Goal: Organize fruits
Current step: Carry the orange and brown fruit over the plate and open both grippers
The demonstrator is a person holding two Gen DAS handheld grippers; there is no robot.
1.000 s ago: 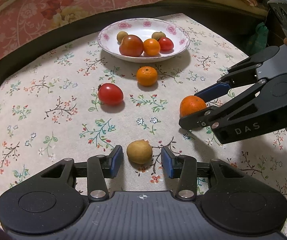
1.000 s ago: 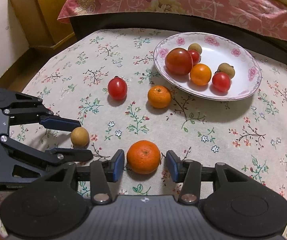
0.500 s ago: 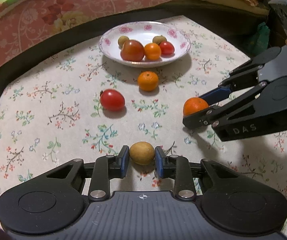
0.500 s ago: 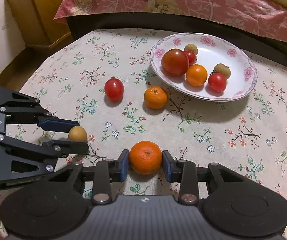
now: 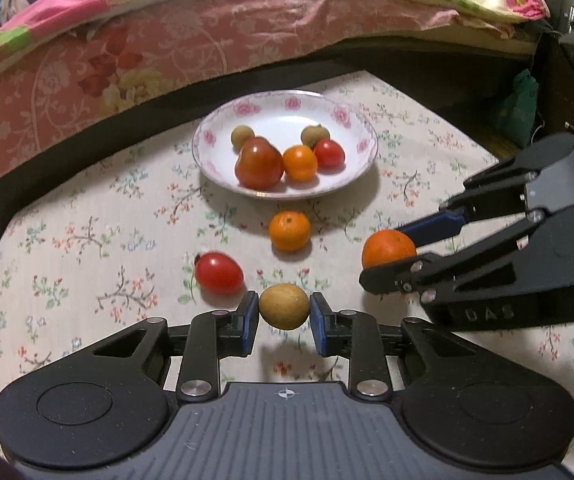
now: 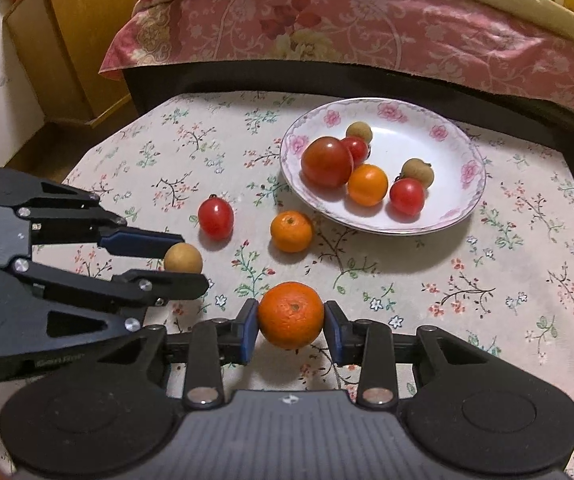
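— Two fruits are gripped at once, right?

— Yes. The left gripper [image 5: 283,312] is clamped on a small tan fruit [image 5: 283,306], matte and slightly oval, pinched between its blue pads at lower centre of the left wrist view. The right gripper [image 6: 291,320] squeezes a dimpled orange mandarin [image 6: 291,315] the same way, lower centre of its own view.

— Are they lifted?

— A shadow lies on the cloth under each, so they seem raised a little.

— What else is loose?

— A smaller mandarin [image 6: 291,231] and a glossy red cherry tomato [image 6: 215,218] sit on the floral tablecloth [image 6: 487,280], mid-frame, apart from each other.

— And the dish?

— A round white plate [image 6: 463,200] with a pink-rose rim, upper right of the right wrist view. It holds a big smooth tomato [image 6: 327,161], an orange tomato [image 6: 367,184], two small red ones and two dull brown round fruits.
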